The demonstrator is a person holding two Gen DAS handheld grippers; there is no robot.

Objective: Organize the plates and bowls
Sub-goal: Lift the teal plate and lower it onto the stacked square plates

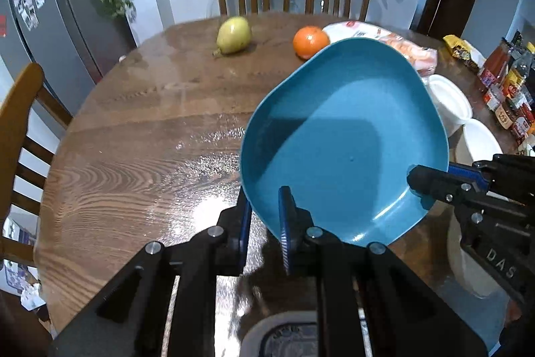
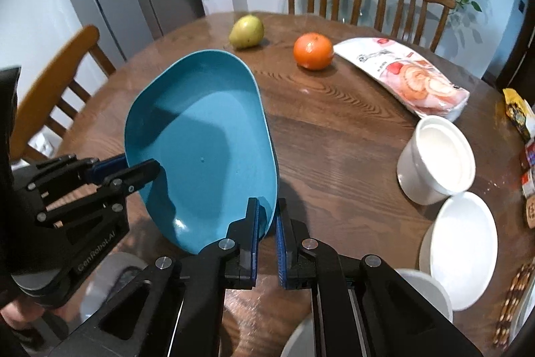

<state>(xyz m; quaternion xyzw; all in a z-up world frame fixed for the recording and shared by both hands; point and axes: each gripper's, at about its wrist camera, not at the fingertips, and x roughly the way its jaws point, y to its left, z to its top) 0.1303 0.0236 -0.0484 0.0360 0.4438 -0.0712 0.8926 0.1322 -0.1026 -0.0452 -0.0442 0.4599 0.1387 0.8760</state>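
On the black claw housings, "GenRoboLAI" and "DAS"; left claw (image 1: 265, 223) and right claw (image 2: 267, 223) both clamped on blue plate (image 2: 207, 136) rim.

Blue plate (image 1: 344, 136) between two grippers

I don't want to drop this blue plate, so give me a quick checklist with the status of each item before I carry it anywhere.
1. Left gripper clamped on the blue plate rim: ok, both fingers pinch the near edge.
2. Right gripper clamped on the rim: ok, its fingers close over the edge.
3. Plate clear of the table: ok, it hangs tilted above the wood.
4. Plate empty: ok, nothing lies in it.
5. Orange and pear out of the way: ok, both sit farther back.
6. Room at the white bowl and white plate: cannot tell, the drop spot isn't settled.
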